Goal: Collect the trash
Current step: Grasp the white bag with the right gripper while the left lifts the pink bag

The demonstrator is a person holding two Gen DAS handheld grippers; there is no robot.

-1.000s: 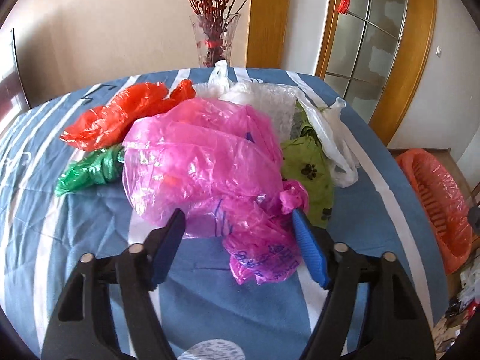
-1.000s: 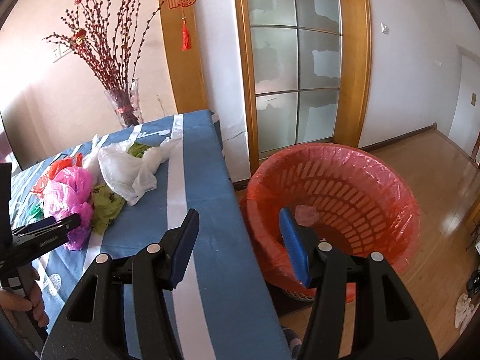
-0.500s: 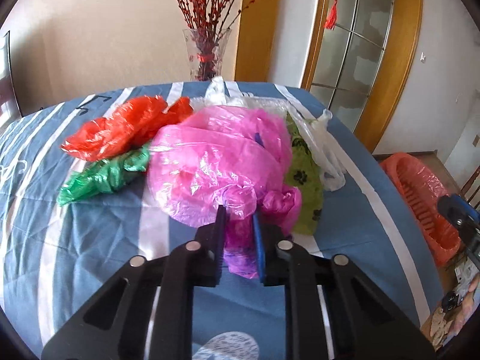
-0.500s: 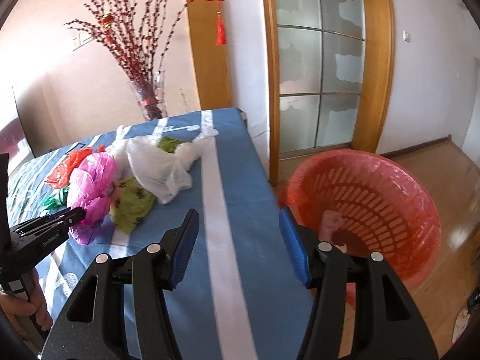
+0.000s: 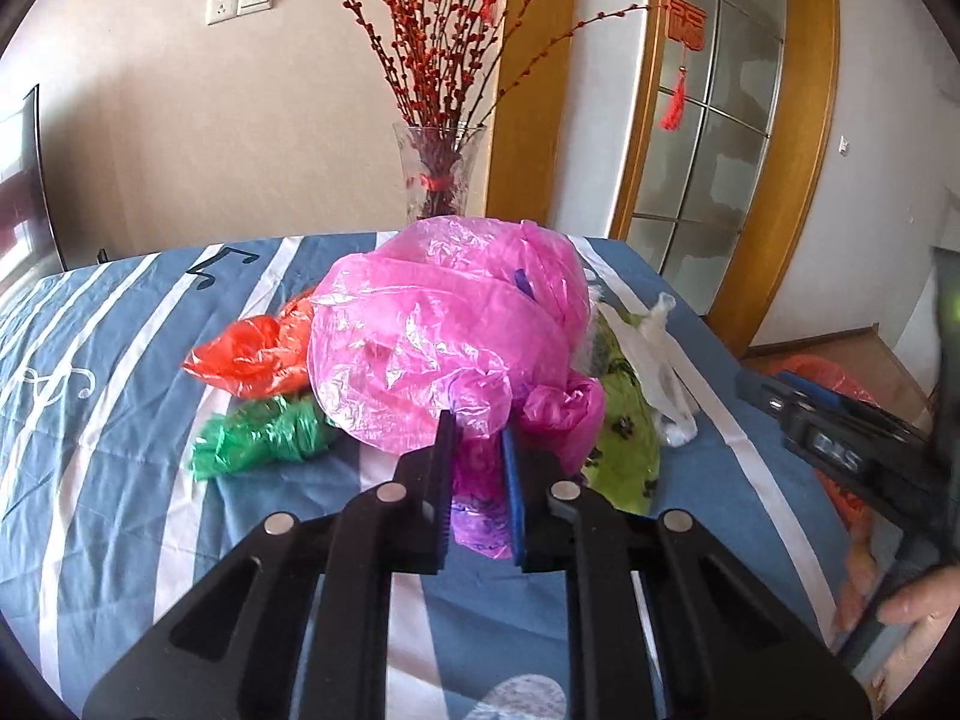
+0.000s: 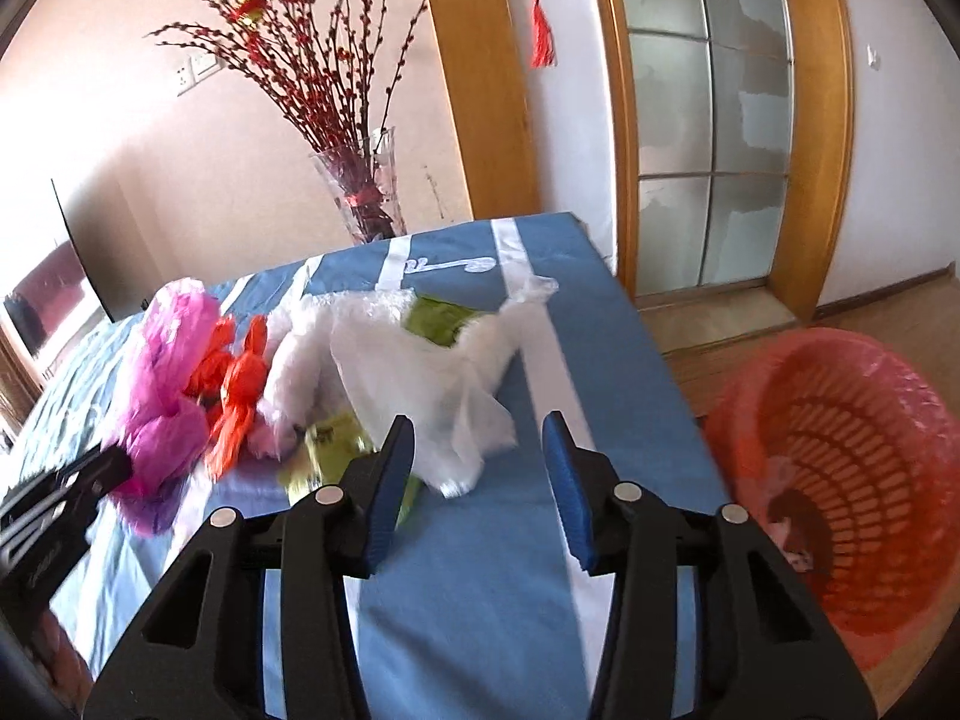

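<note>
- The left gripper [image 5: 477, 438] is pinched tight on the big crinkly pink plastic bag [image 5: 444, 330] – a twist of the pink plastic sits squeezed between its two blue pads.
- The pink bag puffs up over the blue tablecloth with white stripes [image 5: 120, 420], with its loose tail hanging down under the pads.
- Just beside the pink bag lie a crumpled red plastic bag [image 5: 252, 357] and a scrunched green plastic bag [image 5: 258, 435], both resting on the cloth.
- On the other side of it lie a lime-green bag with small dark prints [image 5: 624, 450] and a thin white plastic bag [image 5: 660, 354].
- The right gripper [image 6: 477, 468] has its jaws apart, and they have just been closing a little – nothing is between them.
- The right gripper hovers over the cloth, near the edge of the white bag in the right wrist view [image 6: 432, 378].
- The round red plastic basket with a red liner [image 6: 840, 480] stands on the wooden floor past the table's edge, well apart from the pile of bags.
- Something small and pale lies at the bottom of the basket; I cannot tell what it is.
- A clear glass vase of red berry twigs [image 5: 438, 174] stands at the far end of the table.
- A person's fingers [image 5: 918, 597] show at the right edge, around the right gripper's handle.
</note>
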